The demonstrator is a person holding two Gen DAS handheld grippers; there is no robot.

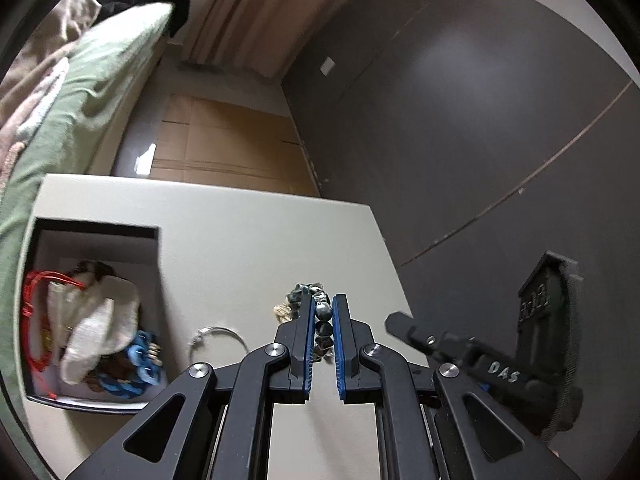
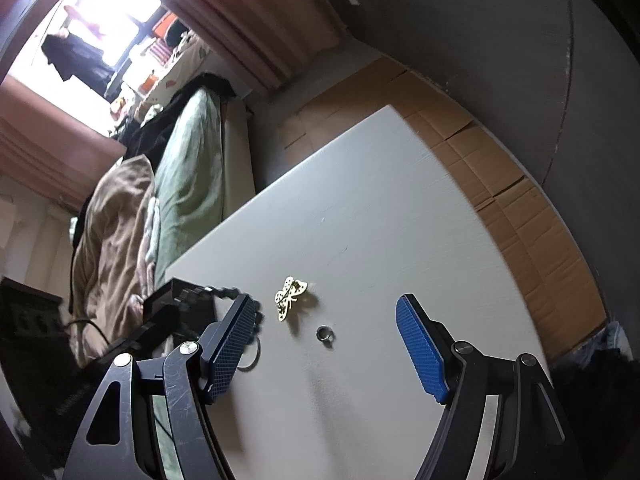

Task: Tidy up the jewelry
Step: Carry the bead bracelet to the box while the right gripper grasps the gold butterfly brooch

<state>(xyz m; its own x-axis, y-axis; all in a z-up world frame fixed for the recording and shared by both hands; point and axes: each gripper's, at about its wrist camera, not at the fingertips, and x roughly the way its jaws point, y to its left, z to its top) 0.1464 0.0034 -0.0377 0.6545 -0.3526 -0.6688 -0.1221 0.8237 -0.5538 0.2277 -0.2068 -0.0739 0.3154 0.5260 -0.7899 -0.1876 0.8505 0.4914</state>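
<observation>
My left gripper is shut on a dark green bead bracelet above the white table. A thin silver bangle lies on the table left of it. An open box at the left holds red, blue and brown jewelry and a white cloth pouch. My right gripper is open over the table. A gold butterfly brooch and a small silver ring lie between its fingers. The left gripper with the beads shows at the left of the right wrist view.
A bed with green sheet and blankets runs along the table's left side. Flattened cardboard covers the floor beyond the table. A dark grey wall stands to the right. The right gripper's finger shows at the table's right edge.
</observation>
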